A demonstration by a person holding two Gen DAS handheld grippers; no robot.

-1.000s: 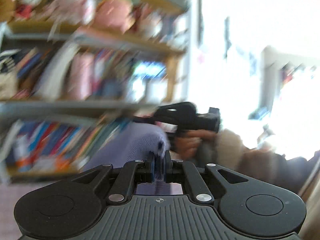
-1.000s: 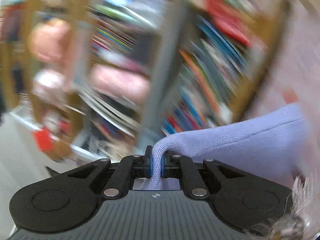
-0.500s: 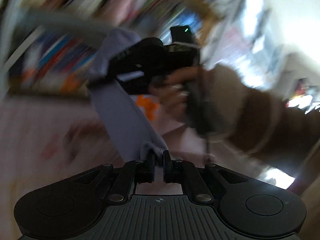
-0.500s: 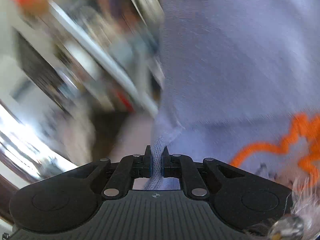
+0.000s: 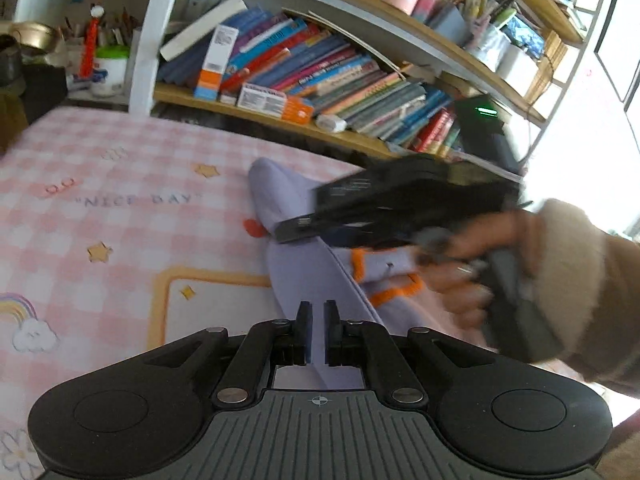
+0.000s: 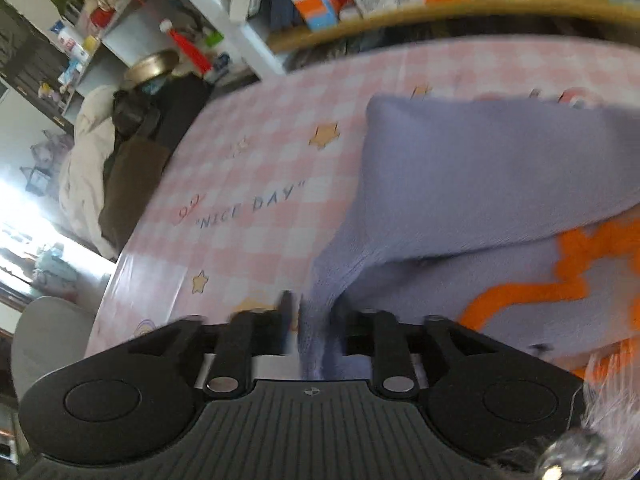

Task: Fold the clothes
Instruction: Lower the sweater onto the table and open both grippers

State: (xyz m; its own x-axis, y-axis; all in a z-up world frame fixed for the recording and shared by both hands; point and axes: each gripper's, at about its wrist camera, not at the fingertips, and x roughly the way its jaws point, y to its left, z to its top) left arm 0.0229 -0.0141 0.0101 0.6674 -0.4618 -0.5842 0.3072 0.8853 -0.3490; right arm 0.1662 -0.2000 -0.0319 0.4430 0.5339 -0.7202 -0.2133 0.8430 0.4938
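Observation:
A lavender garment [image 5: 304,276] with orange trim lies on the pink checked tablecloth [image 5: 120,216]. My left gripper [image 5: 316,332] sits low over its near edge, jaws a small gap apart with lavender cloth between them. The right gripper, held in a hand with a beige cuff, shows in the left wrist view [image 5: 392,208] above the garment. In the right wrist view my right gripper [image 6: 312,320] is blurred, jaws parted with a fold of the garment [image 6: 480,200] running between them.
A bookshelf [image 5: 320,68] full of books stands right behind the table. A dark bag and a beige coat [image 6: 120,152] lie at the table's left end, near a grey chair [image 6: 44,332]. The tablecloth reads "NICE DAY" [image 6: 252,208].
Both grippers swung down from up in the air to the table, bringing the garment down onto the cloth. Both sets of jaws have gone from clamped to slightly parted.

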